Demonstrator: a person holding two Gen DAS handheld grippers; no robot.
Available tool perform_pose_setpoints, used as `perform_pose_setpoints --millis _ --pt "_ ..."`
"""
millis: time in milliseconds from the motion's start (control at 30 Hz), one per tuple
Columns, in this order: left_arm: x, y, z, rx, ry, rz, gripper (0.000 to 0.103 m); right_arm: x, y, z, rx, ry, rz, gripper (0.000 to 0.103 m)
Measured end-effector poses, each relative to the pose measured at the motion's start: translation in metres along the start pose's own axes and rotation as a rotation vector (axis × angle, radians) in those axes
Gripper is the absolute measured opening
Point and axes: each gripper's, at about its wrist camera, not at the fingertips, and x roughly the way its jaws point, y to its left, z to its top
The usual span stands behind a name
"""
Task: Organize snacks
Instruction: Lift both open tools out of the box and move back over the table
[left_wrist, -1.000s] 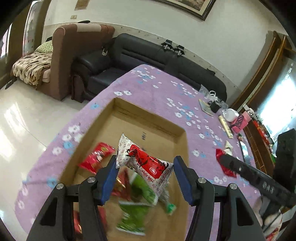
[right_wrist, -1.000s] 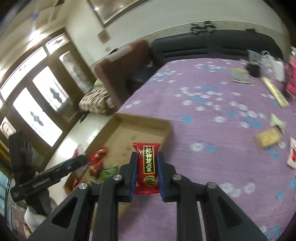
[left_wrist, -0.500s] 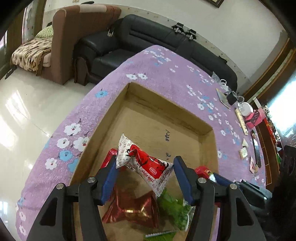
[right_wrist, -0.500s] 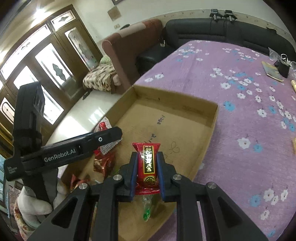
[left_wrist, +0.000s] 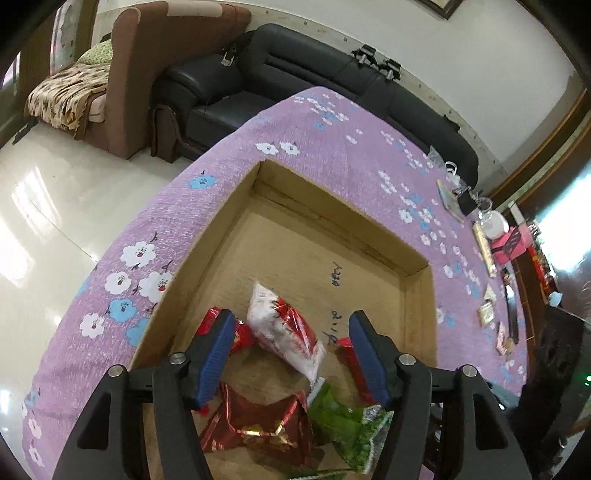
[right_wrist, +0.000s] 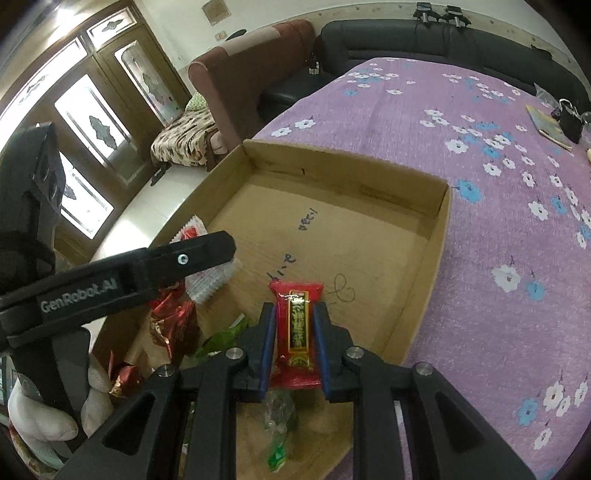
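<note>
Right gripper (right_wrist: 294, 341) clamps a red rectangular foil snack bar (right_wrist: 296, 328) over the shallow brown cardboard tray (right_wrist: 439, 236) | left gripper (left_wrist: 290, 356) spread wide, holding nothing | white-and-red plastic packet (left_wrist: 284, 332) lies inside (beside dark red foil pouch (left_wrist: 258, 430), green wrapper (left_wrist: 351, 424)) | tray sits on purple floral tablecloth (left_wrist: 332, 140).

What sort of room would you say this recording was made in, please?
Most likely a home living room. A black leather sofa and a brown armchair stand behind a table under a purple flowered cloth, and tall wooden doors with glass panes open onto a glossy tiled floor.
</note>
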Motion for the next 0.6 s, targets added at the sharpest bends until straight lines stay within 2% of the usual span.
perform_pose_setpoints --millis 200,267,333,400,500,600 --pt "-0.029 -0.009 -0.007 0.001 -0.067 -0.018 0.070 -0.024 0.000 -0.003 -0.002 -0.053 0.015 0.029" --pt "-0.043 -0.016 -0.012 0.009 -0.102 -0.029 0.073 -0.034 -0.002 -0.006 0.003 -0.077 0.019 0.031" --pt "-0.060 -0.026 -0.019 0.026 -0.157 -0.028 0.080 -0.047 -0.006 -0.010 0.017 -0.100 0.026 0.032" --pt "-0.076 -0.041 -0.027 0.054 -0.216 0.003 0.087 -0.058 -0.011 -0.017 0.032 -0.120 0.031 0.032" --pt "-0.095 -0.063 -0.040 0.086 -0.308 0.094 0.102 -0.080 -0.024 -0.028 0.061 -0.162 0.028 0.034" --pt "-0.109 -0.086 -0.059 0.129 -0.385 0.174 0.103 -0.098 -0.037 -0.039 0.087 -0.204 0.014 0.037"
